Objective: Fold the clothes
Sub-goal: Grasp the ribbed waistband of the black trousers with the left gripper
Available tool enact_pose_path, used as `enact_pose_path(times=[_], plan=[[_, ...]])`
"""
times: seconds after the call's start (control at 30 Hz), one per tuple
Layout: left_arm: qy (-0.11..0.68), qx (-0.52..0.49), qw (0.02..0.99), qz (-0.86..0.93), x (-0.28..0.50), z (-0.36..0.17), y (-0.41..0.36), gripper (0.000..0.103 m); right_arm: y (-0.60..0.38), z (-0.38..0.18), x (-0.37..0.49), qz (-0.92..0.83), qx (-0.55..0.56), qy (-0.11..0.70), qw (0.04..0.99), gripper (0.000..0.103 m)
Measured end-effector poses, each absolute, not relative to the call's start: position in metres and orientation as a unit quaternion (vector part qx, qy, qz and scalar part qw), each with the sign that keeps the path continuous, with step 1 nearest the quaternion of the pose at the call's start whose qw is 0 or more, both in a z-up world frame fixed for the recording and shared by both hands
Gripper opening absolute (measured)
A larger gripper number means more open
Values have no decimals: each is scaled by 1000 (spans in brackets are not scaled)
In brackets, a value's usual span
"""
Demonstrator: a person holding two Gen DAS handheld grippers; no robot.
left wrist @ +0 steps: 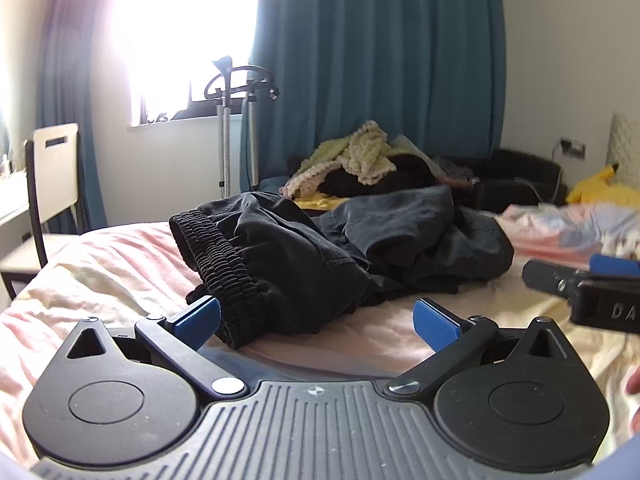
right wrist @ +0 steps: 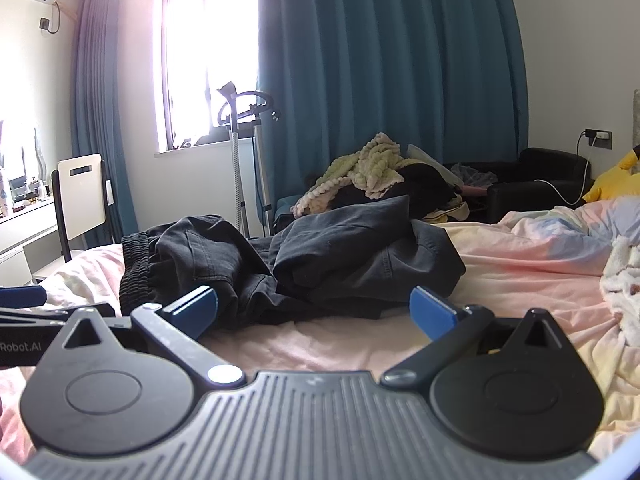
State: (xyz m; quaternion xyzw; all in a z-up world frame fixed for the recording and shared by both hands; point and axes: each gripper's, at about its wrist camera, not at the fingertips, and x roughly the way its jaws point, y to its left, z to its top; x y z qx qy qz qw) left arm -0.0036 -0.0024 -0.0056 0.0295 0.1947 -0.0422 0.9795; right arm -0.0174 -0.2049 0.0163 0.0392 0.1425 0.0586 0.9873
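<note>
Black trousers (left wrist: 320,248) lie crumpled on a pink bed (left wrist: 120,256), elastic waistband nearest the left gripper (left wrist: 316,322). That gripper is spread open, its left finger touching the waistband. The right gripper (right wrist: 314,310), also open, sits just before the trousers. Behind the trousers: a clothes pile (right wrist: 372,176) and blue curtain (right wrist: 380,60).

Right gripper (right wrist: 314,312) fingers spread, empty; crumpled black trousers (right wrist: 288,256) just ahead on pink bedsheet (right wrist: 520,264).

Teal curtain (right wrist: 380,60), white chair (right wrist: 82,196), garment steamer stand (right wrist: 244,120) beside bright window (right wrist: 208,52).
</note>
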Motion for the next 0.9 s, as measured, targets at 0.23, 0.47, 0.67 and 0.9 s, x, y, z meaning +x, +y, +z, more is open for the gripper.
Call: enact_pose_path(times=[0.23, 0.47, 0.67, 0.9], plan=[[229, 97, 969, 7, 38, -14, 0, 103, -207, 13, -15, 53, 50, 146, 987, 103], [282, 136, 949, 23, 110, -33, 22, 99, -220, 4, -6, 50, 79, 164, 982, 103], [317, 85, 943, 48, 178, -76, 44, 99, -229, -9, 8, 52, 115, 164, 978, 103], [281, 33, 955, 88, 185, -77, 46, 47, -237, -27, 23, 50, 140, 168, 975, 103]])
